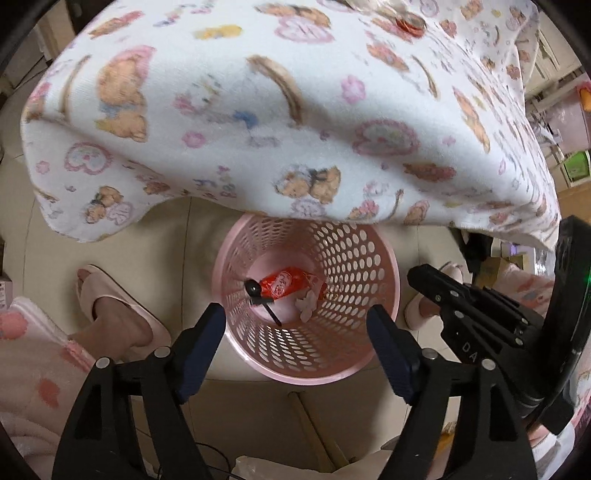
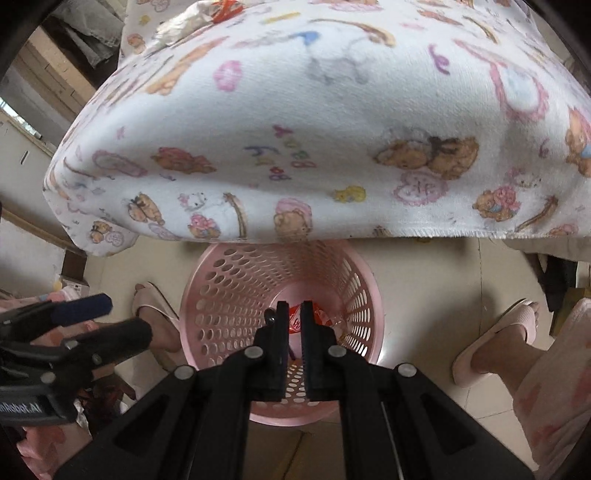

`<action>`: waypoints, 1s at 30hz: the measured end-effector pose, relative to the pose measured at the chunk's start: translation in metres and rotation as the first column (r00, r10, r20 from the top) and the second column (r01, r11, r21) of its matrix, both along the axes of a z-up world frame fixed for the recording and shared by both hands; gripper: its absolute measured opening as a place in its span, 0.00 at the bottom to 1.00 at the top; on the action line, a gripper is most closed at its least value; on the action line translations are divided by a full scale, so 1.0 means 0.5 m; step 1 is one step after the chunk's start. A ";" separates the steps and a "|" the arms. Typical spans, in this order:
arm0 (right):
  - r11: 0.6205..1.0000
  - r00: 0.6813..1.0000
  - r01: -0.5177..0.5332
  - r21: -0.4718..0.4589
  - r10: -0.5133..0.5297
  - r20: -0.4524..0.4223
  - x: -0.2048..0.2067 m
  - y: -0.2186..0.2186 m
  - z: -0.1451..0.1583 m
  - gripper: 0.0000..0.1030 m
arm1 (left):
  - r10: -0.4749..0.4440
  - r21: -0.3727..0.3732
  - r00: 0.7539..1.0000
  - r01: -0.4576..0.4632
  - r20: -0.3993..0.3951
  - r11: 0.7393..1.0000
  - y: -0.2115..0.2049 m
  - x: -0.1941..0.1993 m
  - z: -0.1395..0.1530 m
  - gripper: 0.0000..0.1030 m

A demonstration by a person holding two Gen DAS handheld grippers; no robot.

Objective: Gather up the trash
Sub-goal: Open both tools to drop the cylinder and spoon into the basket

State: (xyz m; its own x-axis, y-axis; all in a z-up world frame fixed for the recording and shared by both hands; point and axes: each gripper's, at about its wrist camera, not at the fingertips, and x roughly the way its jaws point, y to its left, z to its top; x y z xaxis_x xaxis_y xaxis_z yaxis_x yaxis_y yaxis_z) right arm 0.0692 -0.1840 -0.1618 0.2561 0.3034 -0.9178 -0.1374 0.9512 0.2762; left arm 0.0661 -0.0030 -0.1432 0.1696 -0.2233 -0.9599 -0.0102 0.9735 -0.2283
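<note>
A pink perforated waste basket (image 1: 373,354) stands on the floor below the table edge; it also shows in the right wrist view (image 2: 207,314). Inside lie a red wrapper (image 1: 284,284), a black spoon-like stick (image 1: 258,295) and a pale scrap (image 1: 306,304). My left gripper (image 1: 297,317) is open and empty above the basket's near rim. My right gripper (image 2: 293,314) hovers over the basket mouth with its jaws nearly together and nothing between them; the red wrapper (image 2: 295,317) shows through the gap. More trash lies on the table: a red round piece (image 1: 410,24), and crumpled white paper (image 2: 181,22) with a red scrap (image 2: 225,9).
The table wears a white cloth with bears (image 1: 258,110) that overhangs the basket's far side. The person's feet in pink slippers (image 1: 110,306) (image 2: 495,343) stand on either side of the basket. The right gripper's body (image 1: 480,314) is right of my left one.
</note>
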 end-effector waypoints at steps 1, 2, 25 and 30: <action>1.000 1.000 -0.004 0.000 0.004 0.007 0.000 0.000 0.003 0.05 | 0.009 0.002 1.000 -0.009 0.008 1.000 0.002 0.000 0.006 0.76; 1.000 1.000 -0.004 0.001 0.004 0.009 0.001 0.003 0.006 0.05 | 0.015 0.001 1.000 -0.015 0.019 1.000 0.006 -0.001 0.012 0.77; 1.000 0.919 0.014 0.014 -0.018 0.394 -0.057 -0.022 0.228 0.69 | 0.035 0.158 0.768 -0.176 0.640 0.972 0.032 -0.077 0.258 0.99; 0.998 0.904 0.052 0.025 -0.057 0.424 -0.062 -0.037 0.248 0.83 | 0.047 0.144 0.745 -0.190 0.665 0.971 0.040 -0.088 0.273 0.99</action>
